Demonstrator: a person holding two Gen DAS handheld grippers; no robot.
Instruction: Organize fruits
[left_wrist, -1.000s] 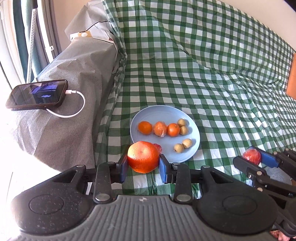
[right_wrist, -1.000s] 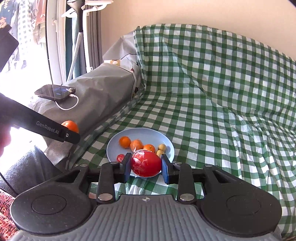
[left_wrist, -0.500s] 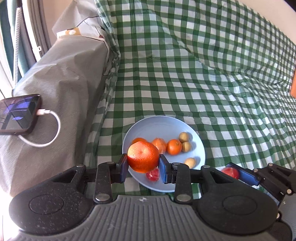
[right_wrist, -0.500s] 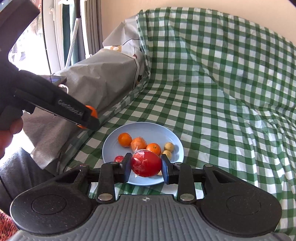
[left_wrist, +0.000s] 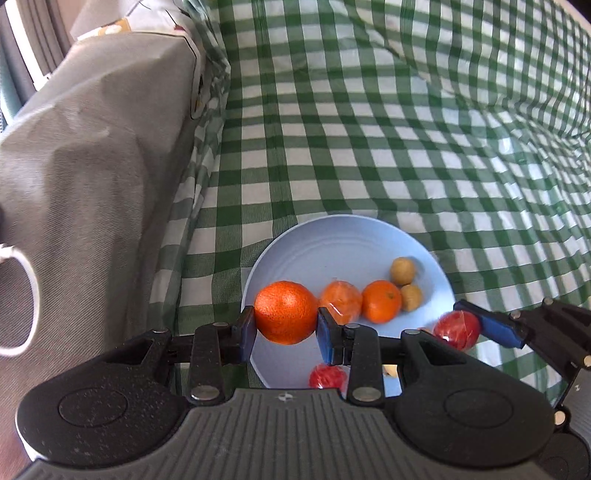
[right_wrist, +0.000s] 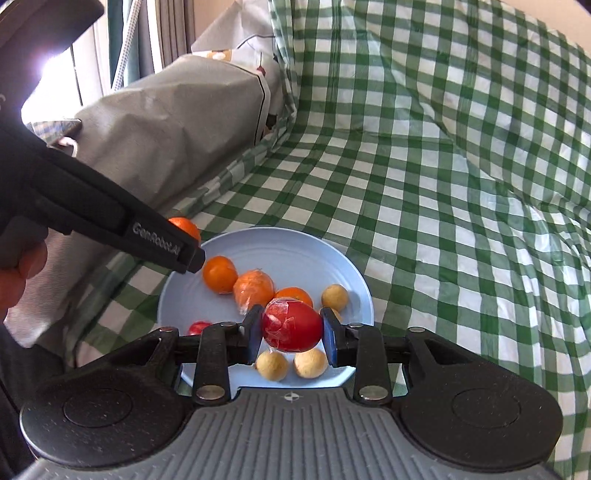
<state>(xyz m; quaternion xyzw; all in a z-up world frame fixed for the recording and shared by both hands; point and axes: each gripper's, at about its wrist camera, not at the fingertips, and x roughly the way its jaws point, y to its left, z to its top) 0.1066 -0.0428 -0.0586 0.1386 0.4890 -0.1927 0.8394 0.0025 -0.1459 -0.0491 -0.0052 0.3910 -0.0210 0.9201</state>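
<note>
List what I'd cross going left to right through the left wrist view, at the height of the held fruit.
Grey cover → white cable → orange held in the left gripper → wrapped orange fruit → bare small orange → small tan fruit → wrapped red fruit in the right gripper.

We count four oranges: one large orange (left_wrist: 286, 312) in the left hand-held gripper (left_wrist: 285, 332) and three on the plate (right_wrist: 295, 251), namely a bare orange (right_wrist: 220, 274), a wrapped orange (right_wrist: 254, 290) and a half-hidden orange (right_wrist: 293, 294). Red fruits number two: a wrapped red fruit (right_wrist: 291, 325) in the right hand-held gripper (right_wrist: 291, 330) and a small red fruit (right_wrist: 197, 327) on the plate. We see four tan round fruits (right_wrist: 334, 296), one of them only a sliver. There is one plate, and there are two hand-held grippers.
</note>
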